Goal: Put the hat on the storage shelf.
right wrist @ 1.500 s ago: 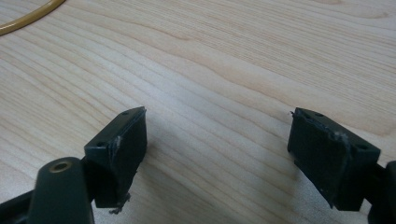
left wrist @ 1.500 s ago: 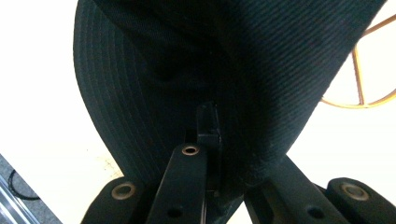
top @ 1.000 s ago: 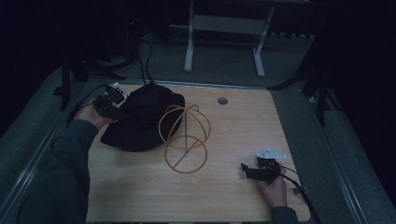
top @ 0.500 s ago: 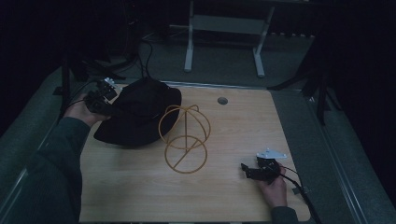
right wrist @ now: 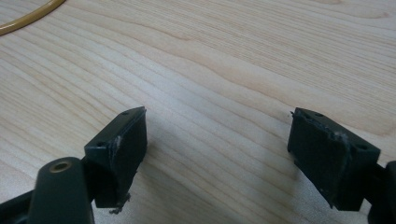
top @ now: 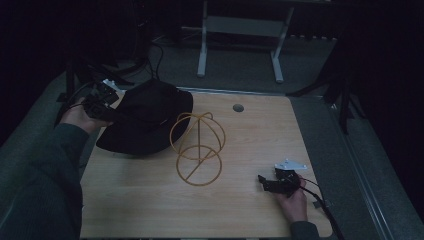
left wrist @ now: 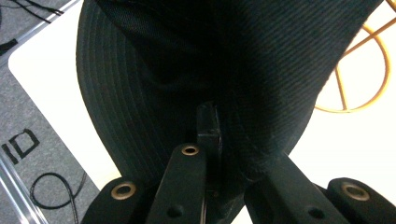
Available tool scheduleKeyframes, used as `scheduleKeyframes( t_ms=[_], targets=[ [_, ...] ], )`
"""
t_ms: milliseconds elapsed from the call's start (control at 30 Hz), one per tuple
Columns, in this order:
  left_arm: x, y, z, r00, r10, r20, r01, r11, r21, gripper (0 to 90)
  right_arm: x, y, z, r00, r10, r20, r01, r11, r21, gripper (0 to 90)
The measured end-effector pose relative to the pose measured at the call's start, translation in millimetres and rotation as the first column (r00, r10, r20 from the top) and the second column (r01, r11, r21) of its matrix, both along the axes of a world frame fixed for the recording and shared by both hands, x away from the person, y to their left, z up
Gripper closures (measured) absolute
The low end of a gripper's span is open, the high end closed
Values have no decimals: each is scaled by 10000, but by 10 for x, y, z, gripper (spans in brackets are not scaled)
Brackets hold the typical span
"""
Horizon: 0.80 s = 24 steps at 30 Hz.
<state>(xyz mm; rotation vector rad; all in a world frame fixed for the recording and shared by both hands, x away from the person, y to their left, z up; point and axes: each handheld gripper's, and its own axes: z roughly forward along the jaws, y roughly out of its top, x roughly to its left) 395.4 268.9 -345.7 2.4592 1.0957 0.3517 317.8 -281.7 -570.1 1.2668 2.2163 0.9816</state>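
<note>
Black hat [top: 145,117], far left on counter [top: 250,150], brim pinched by left gripper [top: 100,102], likely for wire stand [top: 197,147]; right gripper [top: 280,184] jaws wide, empty.

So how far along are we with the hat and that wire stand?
Done: the left gripper has its jaws shut on the brim of the black hat, seen close up in the left gripper view. In hand: the hat looks partly lifted at the table's far left corner. Left: it is not on the gold wire stand, which stands bare beside it. The right gripper rests open on the wood, holding nothing.
</note>
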Motion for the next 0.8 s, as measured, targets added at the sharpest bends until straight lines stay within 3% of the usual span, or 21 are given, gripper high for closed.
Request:
scheduleKeyframes(
  t_ms=[233, 433, 800],
  targets=[
    [-24, 25, 73, 9999, -72, 112, 73, 9999, -98, 885, 0, 0, 0, 10000, -4, 0, 4, 10000, 8, 197],
    [-37, 60, 124, 9998, -140, 157, 148, 9988, -475, 884, 0, 0, 0, 10000, -4, 2, 4, 10000, 5, 197],
    [-65, 92, 227, 9995, -158, 288, 176, 9979, -628, 884, 0, 1, 0, 10000, -10, 2, 10, 10000, 9, 196]
  ],
)
